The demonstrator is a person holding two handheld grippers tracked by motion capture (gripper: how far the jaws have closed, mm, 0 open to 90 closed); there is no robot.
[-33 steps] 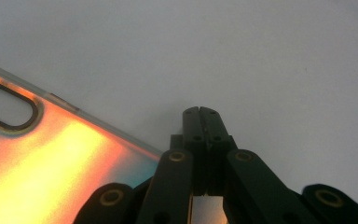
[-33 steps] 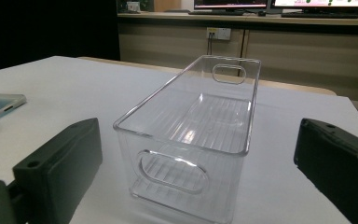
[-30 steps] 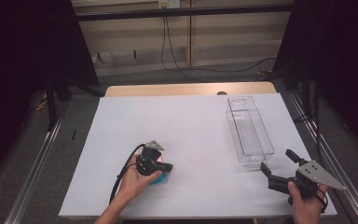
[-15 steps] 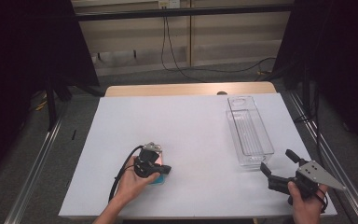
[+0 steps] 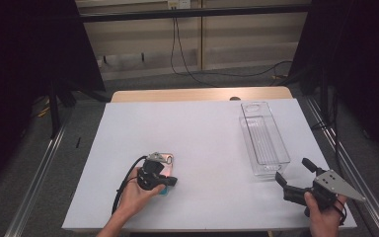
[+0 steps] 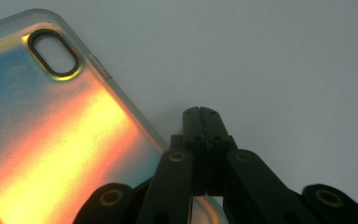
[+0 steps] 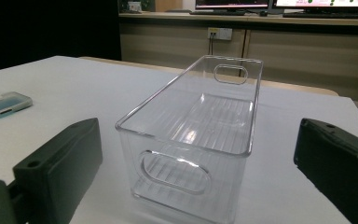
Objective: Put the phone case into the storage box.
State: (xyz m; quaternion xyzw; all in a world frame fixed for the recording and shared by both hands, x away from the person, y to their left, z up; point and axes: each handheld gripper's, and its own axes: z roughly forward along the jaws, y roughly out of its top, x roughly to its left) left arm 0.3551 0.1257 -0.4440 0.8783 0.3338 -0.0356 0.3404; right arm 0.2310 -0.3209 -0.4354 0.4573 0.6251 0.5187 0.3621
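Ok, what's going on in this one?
A person stands at a white table with a gripper in each hand. The left gripper is shut, its tips on the table right beside an iridescent phone case lying flat; whether it touches the case is unclear. The right gripper is open, held near the table's right front corner and facing the near end of an empty clear plastic bin, not touching it.

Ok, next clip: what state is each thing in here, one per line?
Phone case: flat on the table, back up, not gripped.
Clear bin: upright, empty, untouched.
Left gripper: fingers shut on nothing, beside the case's edge.
Right gripper: fingers open, facing the bin's near end.
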